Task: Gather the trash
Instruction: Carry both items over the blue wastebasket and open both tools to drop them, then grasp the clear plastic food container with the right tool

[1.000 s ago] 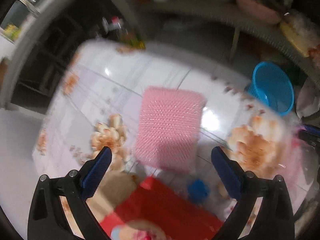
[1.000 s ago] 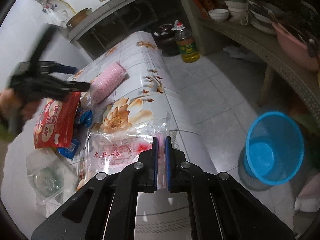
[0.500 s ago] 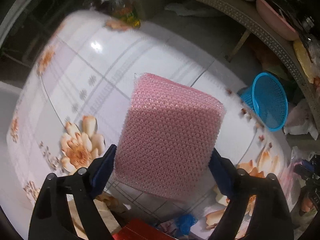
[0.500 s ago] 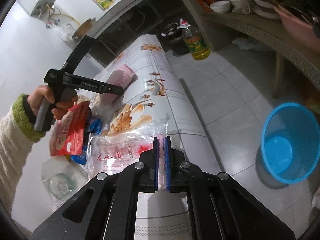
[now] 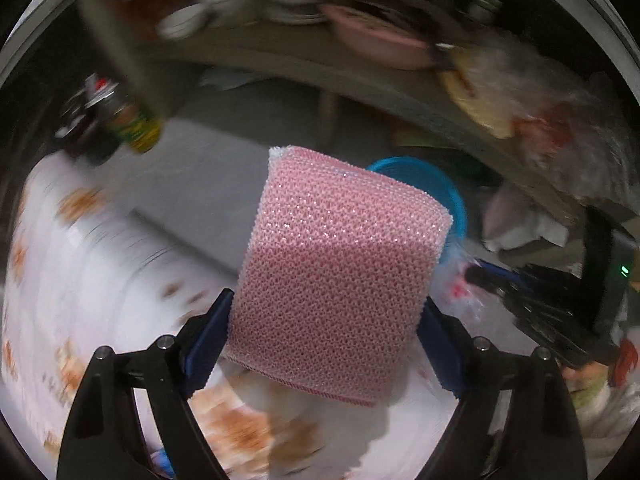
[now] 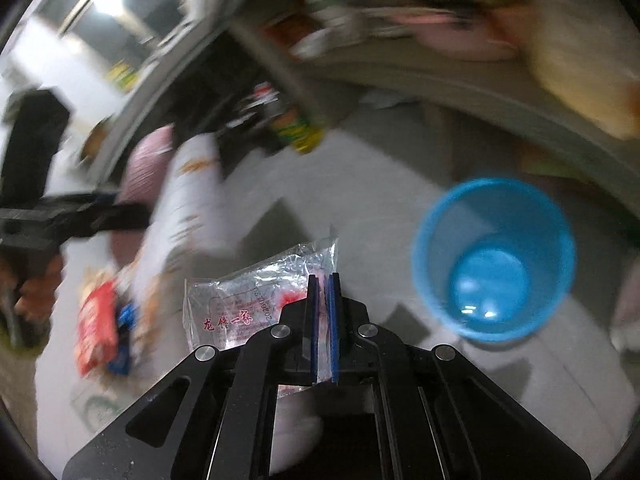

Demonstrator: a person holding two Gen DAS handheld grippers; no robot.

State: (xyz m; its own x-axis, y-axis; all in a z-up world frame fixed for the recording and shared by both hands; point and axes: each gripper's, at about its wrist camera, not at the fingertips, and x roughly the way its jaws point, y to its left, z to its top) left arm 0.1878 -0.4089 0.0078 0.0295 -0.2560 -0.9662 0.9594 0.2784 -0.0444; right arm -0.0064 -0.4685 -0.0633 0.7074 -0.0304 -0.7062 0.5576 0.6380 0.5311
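A pink foam-net block hangs above the table, and my left gripper is shut on it, a blue pad pressing each side. The same block shows as a pink blur in the right wrist view. My right gripper is shut on the edge of a clear plastic bag with red print, which hangs over the floor. A blue waste basket stands on the floor to the right of that bag. In the left wrist view the basket is partly hidden behind the pink block.
The table with a floral cloth still bears a red snack packet and blue wrappers. An oil bottle stands on the grey tile floor. A shelf with bowls and a pink basin runs behind the basket.
My left gripper closed on the pink block, lifted it off the table and swung it toward the basket. My right gripper carried the clear bag off the table edge toward the basket.
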